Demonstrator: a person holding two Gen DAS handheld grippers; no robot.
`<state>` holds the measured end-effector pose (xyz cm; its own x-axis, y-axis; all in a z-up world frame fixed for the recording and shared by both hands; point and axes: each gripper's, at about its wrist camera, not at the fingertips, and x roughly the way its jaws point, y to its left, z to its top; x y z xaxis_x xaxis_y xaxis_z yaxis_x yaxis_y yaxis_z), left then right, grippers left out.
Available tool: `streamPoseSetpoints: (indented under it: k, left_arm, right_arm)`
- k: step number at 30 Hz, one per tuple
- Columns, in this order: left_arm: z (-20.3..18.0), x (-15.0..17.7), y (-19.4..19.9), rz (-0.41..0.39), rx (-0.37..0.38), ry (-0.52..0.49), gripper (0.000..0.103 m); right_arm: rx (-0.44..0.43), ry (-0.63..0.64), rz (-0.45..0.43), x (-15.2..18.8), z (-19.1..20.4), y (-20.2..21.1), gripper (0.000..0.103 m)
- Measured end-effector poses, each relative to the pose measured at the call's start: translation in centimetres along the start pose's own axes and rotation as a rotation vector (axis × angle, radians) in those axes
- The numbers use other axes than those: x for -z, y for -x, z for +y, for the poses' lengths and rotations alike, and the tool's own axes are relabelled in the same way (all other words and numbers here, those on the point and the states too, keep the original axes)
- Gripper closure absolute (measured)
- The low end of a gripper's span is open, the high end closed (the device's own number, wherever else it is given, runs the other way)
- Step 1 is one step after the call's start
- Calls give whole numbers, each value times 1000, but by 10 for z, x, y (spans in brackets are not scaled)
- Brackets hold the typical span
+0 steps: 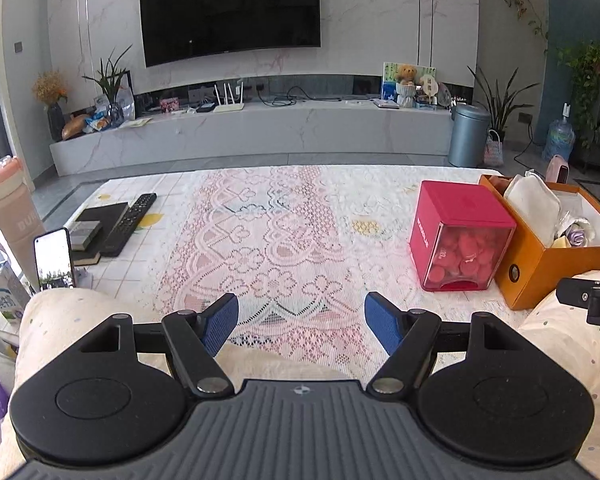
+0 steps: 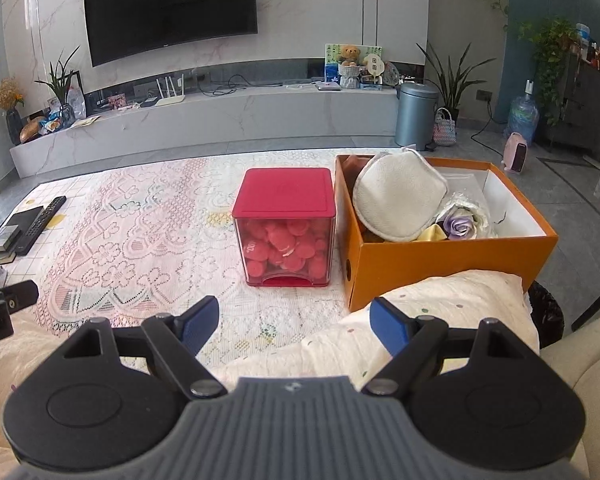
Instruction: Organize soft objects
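A cream dotted cushion point(image 1: 80, 316) lies along the table's near edge under both grippers; it also shows in the right wrist view point(image 2: 440, 312). My left gripper point(image 1: 301, 324) is open and empty above its left part. My right gripper point(image 2: 294, 326) is open and empty above its right part, close to the orange box point(image 2: 440, 264). The box holds a white round pad point(image 2: 396, 200) and a purple fabric flower point(image 2: 460, 224). The box also shows in the left wrist view point(image 1: 548, 268).
A red-lidded clear box of pink pieces point(image 2: 286, 232) stands left of the orange box on the lace tablecloth point(image 2: 140, 232). Remote point(image 1: 130, 222), books point(image 1: 96, 220), a phone point(image 1: 54, 260) and a pink bottle point(image 1: 14, 216) sit at the left.
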<state>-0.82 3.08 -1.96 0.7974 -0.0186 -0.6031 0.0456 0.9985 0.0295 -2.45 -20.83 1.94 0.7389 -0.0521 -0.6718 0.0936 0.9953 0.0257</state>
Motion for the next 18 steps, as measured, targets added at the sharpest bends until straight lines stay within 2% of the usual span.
streamPoseSetpoints:
  k: [18]
  left_arm:
    - [-2, -2, 2, 6, -10, -2, 18]
  right_arm:
    - [0, -2, 4, 0, 0, -2, 21]
